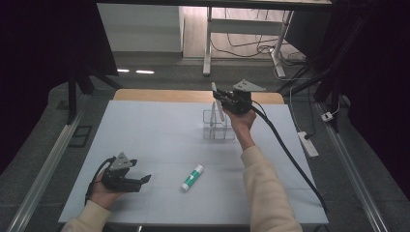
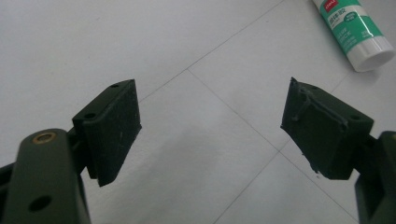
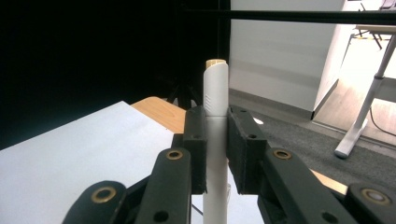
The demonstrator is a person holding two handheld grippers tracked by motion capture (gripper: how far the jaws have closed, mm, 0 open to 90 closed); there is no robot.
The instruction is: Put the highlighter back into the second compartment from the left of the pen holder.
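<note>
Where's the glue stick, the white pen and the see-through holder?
glue stick (image 1: 192, 177): high view, green middle of the tube.
white pen (image 3: 215, 93): right gripper view, its cap above the jaws.
see-through holder (image 1: 215, 131): high view, front wall.

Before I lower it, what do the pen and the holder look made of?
Pen: smooth matte white, probably plastic, with a tan end cap. Holder: see-through with glinting edges, likely clear acrylic or glass; I cannot tell which.

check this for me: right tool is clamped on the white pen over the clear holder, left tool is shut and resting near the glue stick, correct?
One thing is off: the left tool is open, not shut. The left gripper view shows its jaws wide apart with nothing between them. The rest holds: the right tool clamps the white pen over the clear holder, and the glue stick lies nearby.
</note>
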